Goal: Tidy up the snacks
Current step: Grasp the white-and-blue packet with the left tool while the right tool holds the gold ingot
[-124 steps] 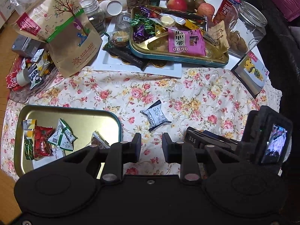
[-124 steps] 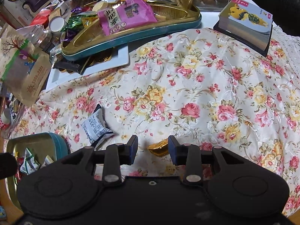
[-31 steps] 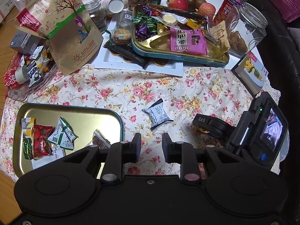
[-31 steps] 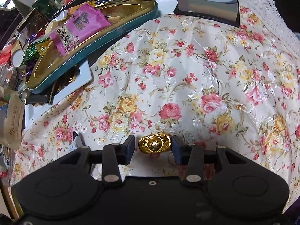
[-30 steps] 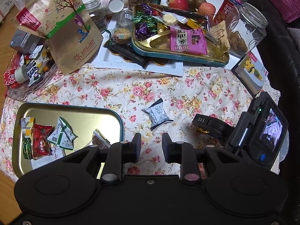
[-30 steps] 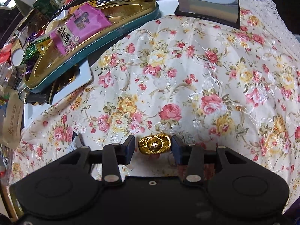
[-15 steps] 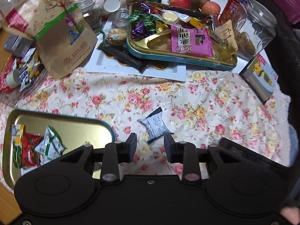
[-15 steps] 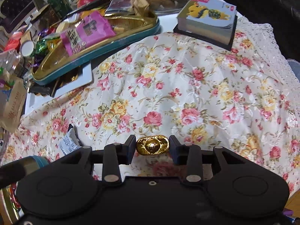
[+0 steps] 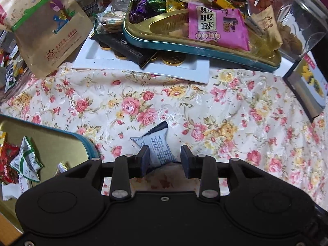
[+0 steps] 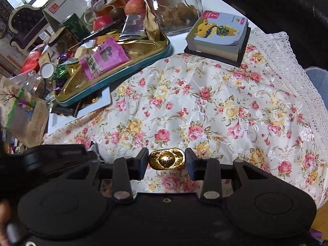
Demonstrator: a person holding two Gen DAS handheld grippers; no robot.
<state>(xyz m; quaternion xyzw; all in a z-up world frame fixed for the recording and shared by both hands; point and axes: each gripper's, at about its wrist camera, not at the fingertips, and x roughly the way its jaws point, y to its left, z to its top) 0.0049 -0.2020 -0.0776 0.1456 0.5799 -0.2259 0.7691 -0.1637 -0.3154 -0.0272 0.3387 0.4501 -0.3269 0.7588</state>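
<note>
A small grey-white snack packet (image 9: pixel 156 147) lies on the floral cloth (image 9: pixel 225 106). My left gripper (image 9: pixel 164 160) points down over it; its jaws are opening, with the packet's near end between the fingers and the pads not pressing it. My right gripper (image 10: pixel 166 161) is shut on a gold ingot-shaped candy (image 10: pixel 166 160), held clear above the cloth. A gold tray with a teal rim (image 9: pixel 51 141) sits at the lower left and holds several wrapped snacks (image 9: pixel 24 162).
A large oval gold tin (image 9: pixel 184 47) piled with sweets rests on a white tray (image 9: pixel 184 71) at the back. A brown paper bag (image 9: pixel 47 26) stands at the back left, a glass biscuit jar (image 10: pixel 178 10) and a thick card block (image 10: pixel 221 34) at the back right.
My left gripper sank toward the grey-white packet and its fingers spread around it. My right gripper closed on the gold candy and lifted it off the cloth.
</note>
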